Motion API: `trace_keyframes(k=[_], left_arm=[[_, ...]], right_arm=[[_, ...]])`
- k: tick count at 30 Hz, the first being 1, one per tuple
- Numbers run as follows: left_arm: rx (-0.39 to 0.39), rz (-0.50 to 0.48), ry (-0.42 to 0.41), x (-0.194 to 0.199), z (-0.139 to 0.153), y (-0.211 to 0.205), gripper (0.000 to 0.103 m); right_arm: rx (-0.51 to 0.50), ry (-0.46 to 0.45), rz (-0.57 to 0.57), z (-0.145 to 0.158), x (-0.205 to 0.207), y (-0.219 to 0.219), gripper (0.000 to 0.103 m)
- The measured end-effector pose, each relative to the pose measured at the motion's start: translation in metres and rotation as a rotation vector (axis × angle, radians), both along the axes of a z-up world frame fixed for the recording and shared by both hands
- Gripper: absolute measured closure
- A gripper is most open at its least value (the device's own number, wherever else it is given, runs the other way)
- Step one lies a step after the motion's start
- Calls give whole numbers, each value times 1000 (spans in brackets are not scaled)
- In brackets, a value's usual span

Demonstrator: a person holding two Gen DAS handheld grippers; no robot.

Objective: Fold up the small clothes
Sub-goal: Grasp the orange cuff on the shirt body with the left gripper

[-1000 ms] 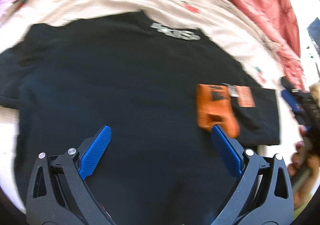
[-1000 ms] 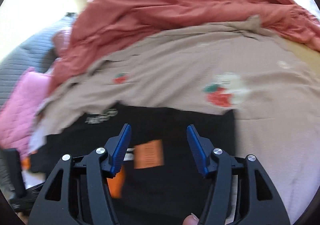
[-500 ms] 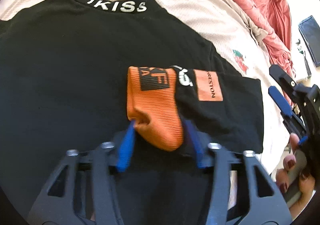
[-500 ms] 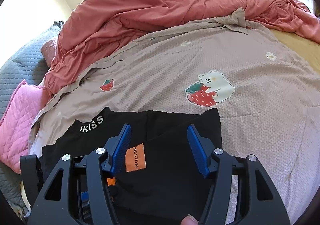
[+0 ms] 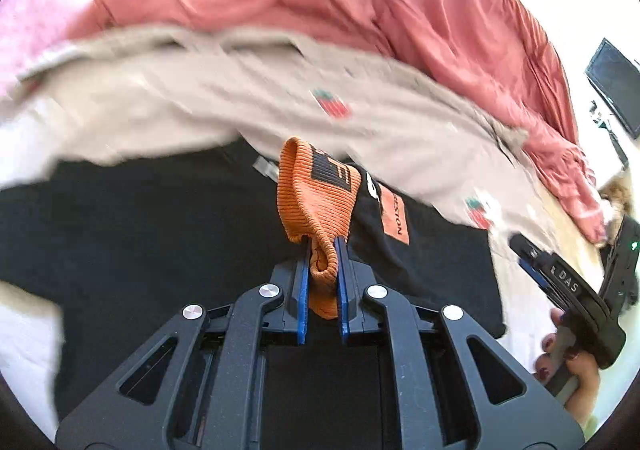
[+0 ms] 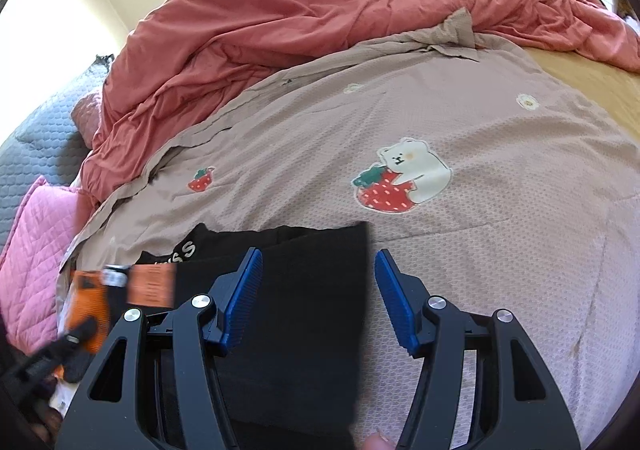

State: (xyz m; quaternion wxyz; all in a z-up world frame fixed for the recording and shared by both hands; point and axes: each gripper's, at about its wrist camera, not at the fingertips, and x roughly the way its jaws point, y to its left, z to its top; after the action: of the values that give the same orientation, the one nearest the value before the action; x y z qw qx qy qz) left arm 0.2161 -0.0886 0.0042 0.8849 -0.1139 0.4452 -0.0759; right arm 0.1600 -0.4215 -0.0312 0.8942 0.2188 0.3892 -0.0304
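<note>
Since half a second earlier, the left gripper [image 5: 322, 250] had clamped the orange sock [image 5: 316, 190] by its near end and lifted it off the black shirt [image 5: 140, 230], its length running away from the fingers. Nearby to its right, the right gripper [image 6: 318, 290] hung open and empty over the shirt's folded edge.

A bed [image 6: 592, 86] carries a beige strawberry-print sheet [image 6: 460, 258]; a rumpled red duvet [image 6: 320, 2] lies behind; a black T-shirt [image 6: 304, 290] lies on the sheet.

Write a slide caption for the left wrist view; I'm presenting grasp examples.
Left gripper shut on the orange sock, lifting it above a black T-shirt on the bed.
</note>
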Motion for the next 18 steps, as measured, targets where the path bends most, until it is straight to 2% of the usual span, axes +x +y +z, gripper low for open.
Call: trace_keyframes(k=[4,10,14,18], left_arm=[[54,64,-17,-3,6,37,97],[53,137,29,-7,-15,80,97],[61,131,71,-5,-35,88,97],[62,131,88,-5,-45,93,97]], right_arm=[[-18,24,-53,-5,0,-7,45],[-59,52,-79,-12,-2,-10,45],[-142,20,8,-9,2,19,45],[-184,-3,179,-14,7,66,45]])
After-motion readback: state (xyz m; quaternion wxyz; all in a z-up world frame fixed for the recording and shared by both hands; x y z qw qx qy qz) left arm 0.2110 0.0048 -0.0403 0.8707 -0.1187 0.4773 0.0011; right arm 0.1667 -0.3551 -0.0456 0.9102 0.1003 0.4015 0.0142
